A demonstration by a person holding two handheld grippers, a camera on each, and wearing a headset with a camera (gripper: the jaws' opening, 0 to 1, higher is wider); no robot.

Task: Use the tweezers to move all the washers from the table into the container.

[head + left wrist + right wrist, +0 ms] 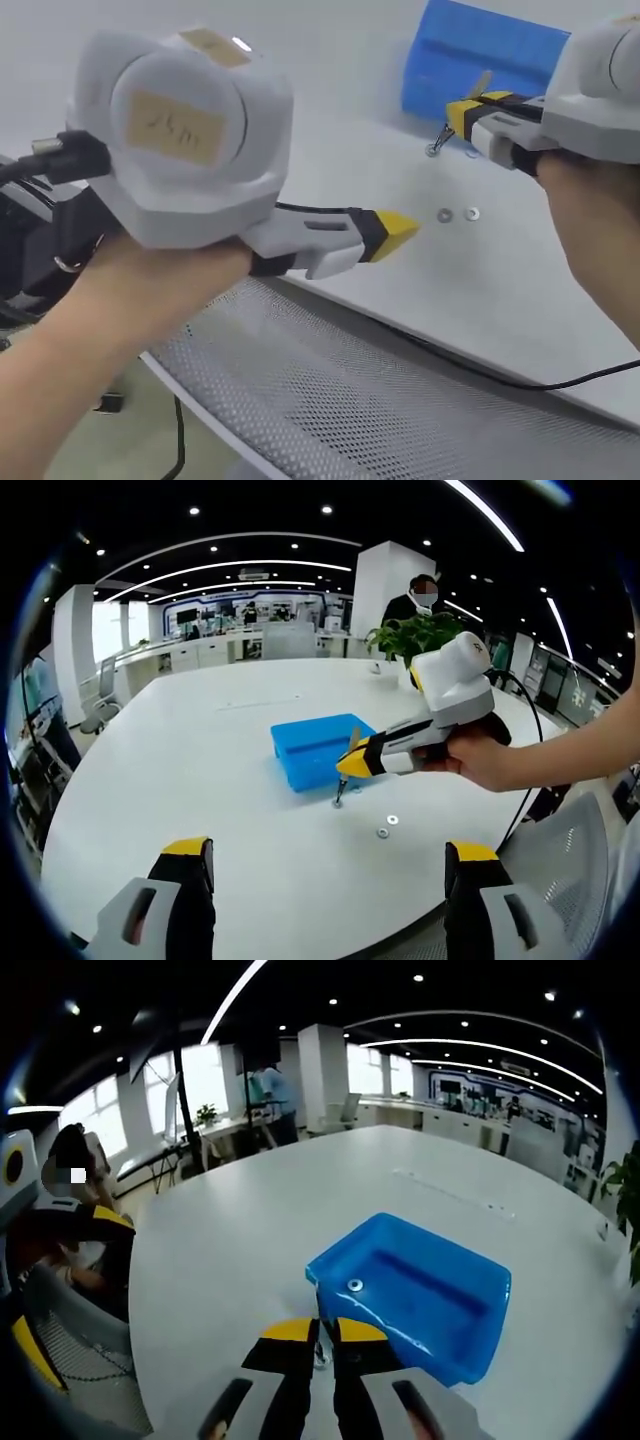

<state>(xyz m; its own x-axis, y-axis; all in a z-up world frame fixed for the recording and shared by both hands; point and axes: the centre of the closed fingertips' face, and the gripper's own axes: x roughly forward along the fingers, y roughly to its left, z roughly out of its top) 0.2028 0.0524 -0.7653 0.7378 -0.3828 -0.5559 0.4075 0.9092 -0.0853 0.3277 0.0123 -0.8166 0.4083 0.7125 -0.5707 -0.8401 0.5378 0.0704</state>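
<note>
Two small metal washers (445, 215) (383, 832) lie side by side on the white table. Beyond them stands the blue container (480, 60) (315, 750) (420, 1300), with one washer (355, 1285) inside it. My right gripper (465, 115) (350, 765) (325, 1335) is shut on the tweezers (440, 140) (340, 795), whose tips hang just above the table by the container's near edge. I cannot tell whether the tips hold anything. My left gripper (395, 235) (330, 875) is open and holds nothing, over the table's near edge, short of the washers.
A mesh office chair (350, 400) sits below the table's near edge, and a black cable (480, 375) trails along that edge. A potted plant (415, 635) and a person (420, 595) are at the far side of the table.
</note>
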